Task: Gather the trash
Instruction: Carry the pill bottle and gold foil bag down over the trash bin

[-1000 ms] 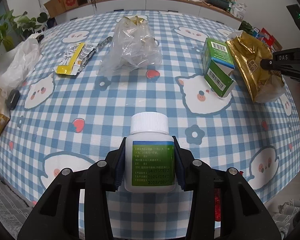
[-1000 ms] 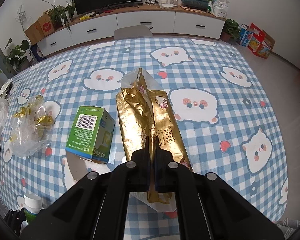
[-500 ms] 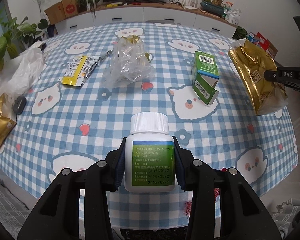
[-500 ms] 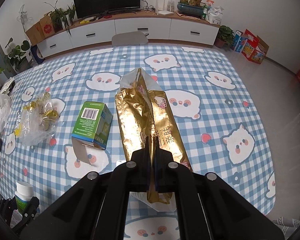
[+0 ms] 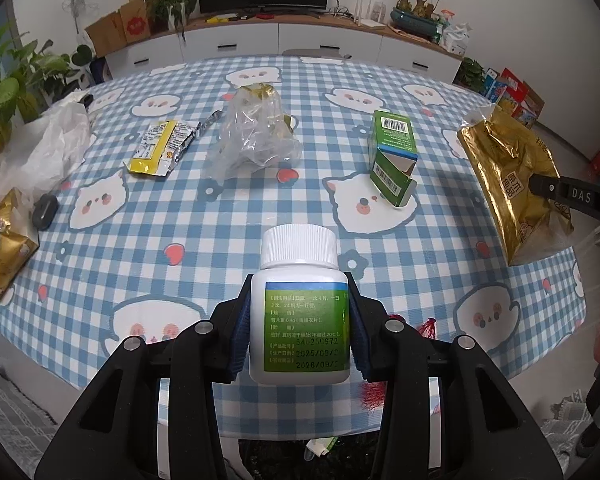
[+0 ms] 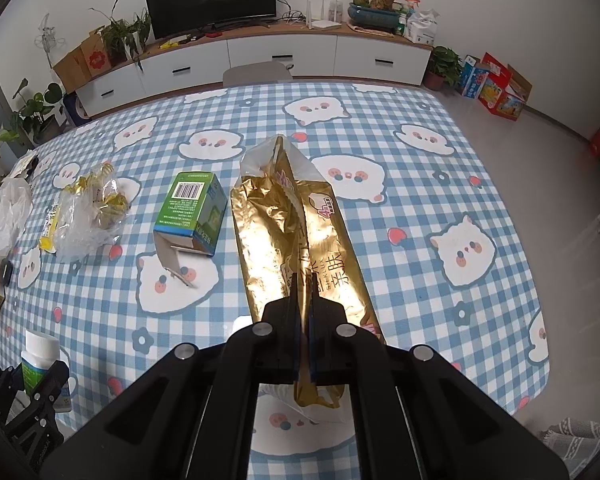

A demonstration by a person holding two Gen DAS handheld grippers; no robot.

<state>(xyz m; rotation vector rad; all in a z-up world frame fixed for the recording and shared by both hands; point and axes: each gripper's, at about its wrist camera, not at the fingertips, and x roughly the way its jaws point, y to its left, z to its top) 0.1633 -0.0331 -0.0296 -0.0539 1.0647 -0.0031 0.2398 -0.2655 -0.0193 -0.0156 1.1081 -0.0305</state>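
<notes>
Both grippers are pulling back and up from the counter point(image 5: 380, 264), compared with a second ago: in the left wrist view the near edge of the checked cloth and the floor under it are now showing, where before the cloth filled the lower frame, and in the right wrist view more of the room and floor is coming into sight. The left gripper point(image 5: 299, 320) is pinching a white pill bottle point(image 5: 299, 304) upright between its blue pads, held clear of the counter near its front edge. The right gripper point(image 6: 304, 320) is pressed together on the fold of a gold foil bag point(image 6: 300, 240), which is hanging lifted above the cloth. Both pieces are now travelling off the counter, so I judge this to be the carry toward wherever the trash is going; no bin is visible. Still lying on the counter are the green carton point(image 5: 394, 156) with its flap open, the crumpled clear plastic bag point(image 5: 256, 136), the yellow wrapper point(image 5: 160, 152) and a white plastic bag point(image 5: 40, 152) at the left edge, so more trips are remaining.
</notes>
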